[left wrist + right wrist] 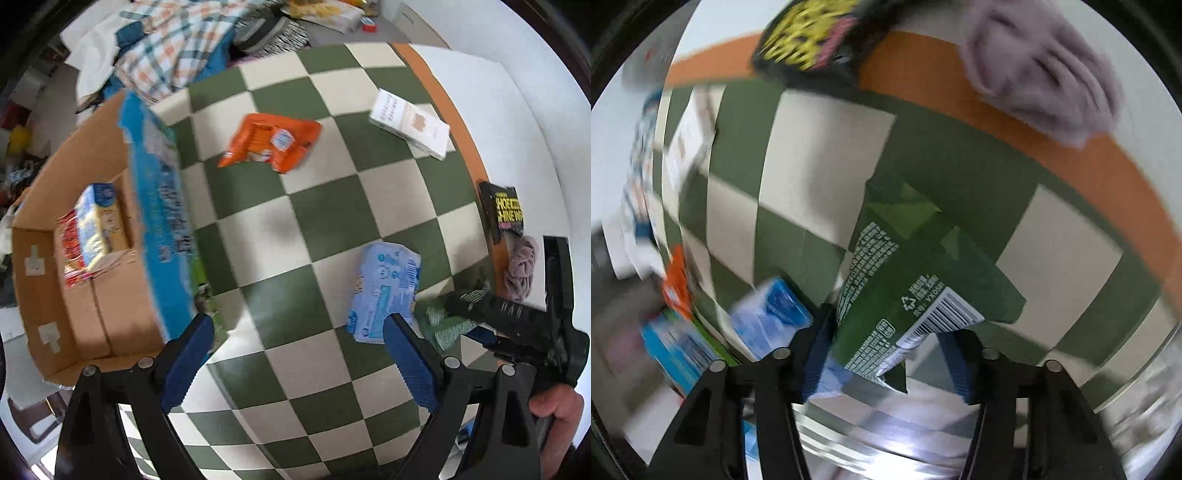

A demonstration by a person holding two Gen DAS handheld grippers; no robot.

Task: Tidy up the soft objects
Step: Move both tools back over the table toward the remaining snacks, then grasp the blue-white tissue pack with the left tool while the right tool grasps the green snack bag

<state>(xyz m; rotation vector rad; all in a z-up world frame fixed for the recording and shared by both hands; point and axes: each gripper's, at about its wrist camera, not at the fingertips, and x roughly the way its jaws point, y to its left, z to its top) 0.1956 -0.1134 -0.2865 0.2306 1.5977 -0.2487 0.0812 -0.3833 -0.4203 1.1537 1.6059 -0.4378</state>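
My left gripper (299, 332) is open and empty above the green-and-white checkered cloth (317, 206). A light blue tissue pack (384, 291) lies just ahead of its right finger. An orange pack (269, 142) and a white pack (410, 123) lie farther off. My right gripper (886, 332) is shut on a green pack (908, 288); it also shows in the left wrist view (476, 325), low at the right. A mauve scrunchie (1041, 70) and a black-and-yellow pack (812, 40) lie beyond it.
A cardboard box (85, 258) stands at the left with a red-and-yellow pack (92, 229) inside and a long blue pack (162, 210) on its edge. Piled clothes (166, 48) lie at the back. The cloth's orange border (1071, 147) runs along the table edge.
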